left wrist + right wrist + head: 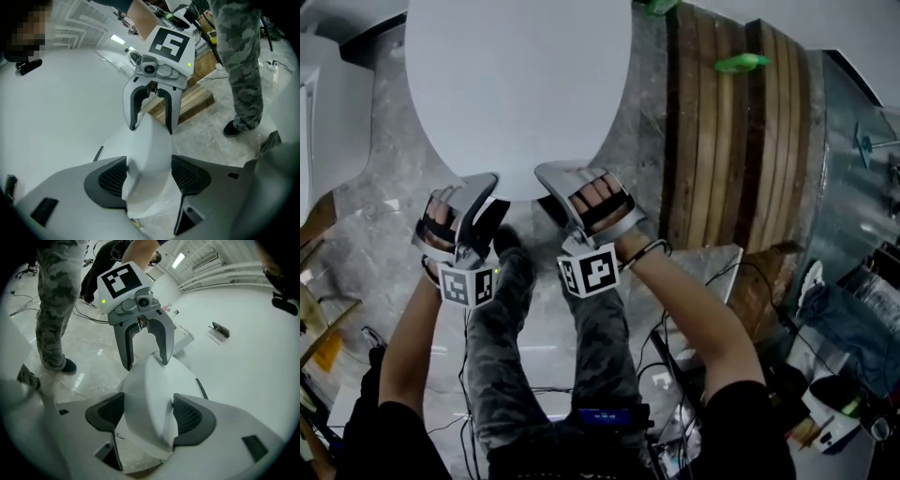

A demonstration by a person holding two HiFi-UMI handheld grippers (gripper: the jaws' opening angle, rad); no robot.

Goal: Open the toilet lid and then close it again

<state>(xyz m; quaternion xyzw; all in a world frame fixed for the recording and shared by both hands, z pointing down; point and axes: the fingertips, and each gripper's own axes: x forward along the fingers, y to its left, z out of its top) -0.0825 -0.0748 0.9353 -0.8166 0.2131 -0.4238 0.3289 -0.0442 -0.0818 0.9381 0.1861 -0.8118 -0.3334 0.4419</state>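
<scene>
The white oval toilet lid (516,84) fills the upper middle of the head view. Both grippers sit side by side at its near rim. My left gripper (473,192) has the rim between its jaws, and in the left gripper view the lid (150,145) fills the gap of the left gripper (147,176), both dark pads against it. My right gripper (577,183) holds the rim just to the right. In the right gripper view the lid (150,380) likewise sits tight between the pads of the right gripper (149,416). Floor shows under the rim.
A dark wooden slatted platform (731,141) lies right of the toilet, with a green object (741,63) on it. The person's camouflage-trousered legs (502,337) stand on the marble floor (384,187) just behind the grippers. Cables and gear (694,375) clutter the lower right.
</scene>
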